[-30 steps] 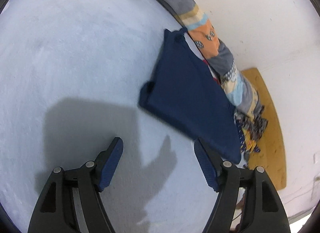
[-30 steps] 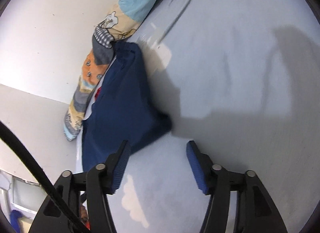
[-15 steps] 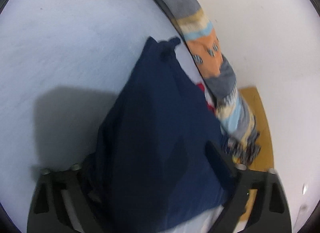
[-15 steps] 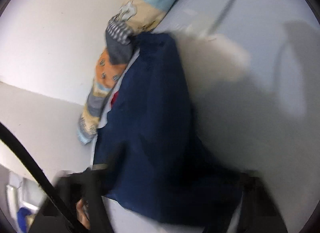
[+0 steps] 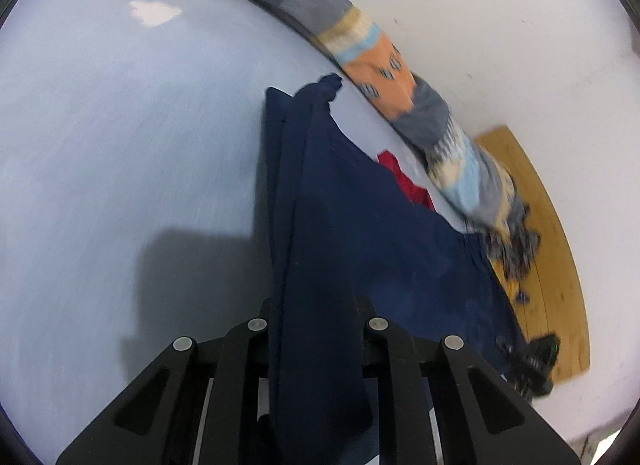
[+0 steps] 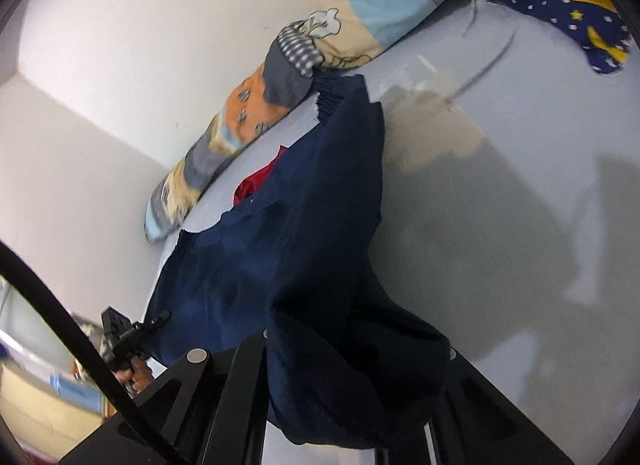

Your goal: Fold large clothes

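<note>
A dark navy garment (image 5: 360,225) lies on the pale blue bed sheet (image 5: 120,145), its far edge near the wall. My left gripper (image 5: 316,305) is closing its jaws on the near edge, and the cloth runs up between its fingers and is pinched there. In the right wrist view the same navy garment (image 6: 312,205) drapes over my right gripper (image 6: 356,341), which is shut on a bunched fold; the cloth hides its fingertips. The near side is lifted off the sheet. A red item (image 5: 404,181) (image 6: 256,185) peeks out behind the garment.
A long patchwork bolster (image 5: 380,61) (image 6: 280,81) lies along the white wall behind the garment. A blue and yellow star-print cloth (image 6: 580,13) sits at the far corner. A wooden board (image 5: 552,265) shows beyond the bed's end. A black cable (image 6: 80,337) crosses the lower left.
Both grippers moved forward from bare sheet onto the garment's near edge and shut on it. The cloth now rises with them; the red item has come into view.
</note>
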